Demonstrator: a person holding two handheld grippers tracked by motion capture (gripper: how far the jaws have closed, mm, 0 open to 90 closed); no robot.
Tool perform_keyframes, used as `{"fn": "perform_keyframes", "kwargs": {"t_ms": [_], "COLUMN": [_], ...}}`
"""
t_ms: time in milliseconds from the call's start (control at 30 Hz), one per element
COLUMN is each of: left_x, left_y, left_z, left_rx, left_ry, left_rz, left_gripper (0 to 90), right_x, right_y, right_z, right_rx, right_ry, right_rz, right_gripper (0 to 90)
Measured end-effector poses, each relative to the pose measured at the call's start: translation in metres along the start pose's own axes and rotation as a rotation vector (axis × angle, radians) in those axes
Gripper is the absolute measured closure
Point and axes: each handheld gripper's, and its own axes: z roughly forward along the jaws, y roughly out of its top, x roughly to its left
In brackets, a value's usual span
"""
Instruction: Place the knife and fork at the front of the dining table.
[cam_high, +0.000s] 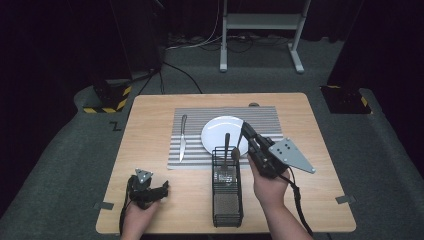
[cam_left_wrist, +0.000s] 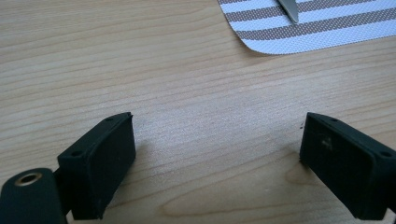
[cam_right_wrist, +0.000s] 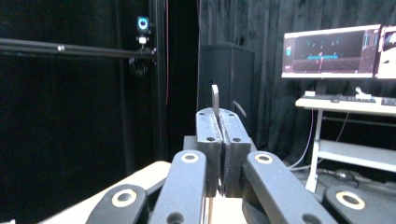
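Left gripper is resting low over bare table, jaws spread wide, nothing between. Knife is lying on striped mat, left of plate. Right gripper is clamping a spoon handle above the wire caddy.

Table matt grained wood; placemat woven cloth, perhaps; plate glossy; knife metal.

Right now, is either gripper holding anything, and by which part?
The right gripper is shut on a utensil handle, near its top end, above the black caddy. Which utensil cannot be told. The left gripper is open, holding nothing.
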Motion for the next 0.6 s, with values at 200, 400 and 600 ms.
{"fn": "perform_keyframes", "kwargs": {"t_ms": [200, 400, 600], "left_x": [0.0, 0.0, 0.0], "left_y": [0.0, 0.0, 0.0], "left_z": [0.0, 0.0, 0.0], "left_rx": [0.0, -0.003, -0.002], "left_ry": [0.0, 0.001, 0.0], "left_rz": [0.0, -0.003, -0.003], "left_gripper": [10.4, 10.4, 10.4], "right_x": [-0.011, -0.032, -0.055], "right_y": [0.022, 0.025, 0.005], "right_z": [-0.009, -0.015, -0.013], "right_rx": [-0.051, -0.036, 0.03], "right_ry": [-0.031, -0.076, -0.119], "right_rz": [-0.011, -0.025, -0.03], "right_gripper": [88.6, 88.6, 88.7]}}
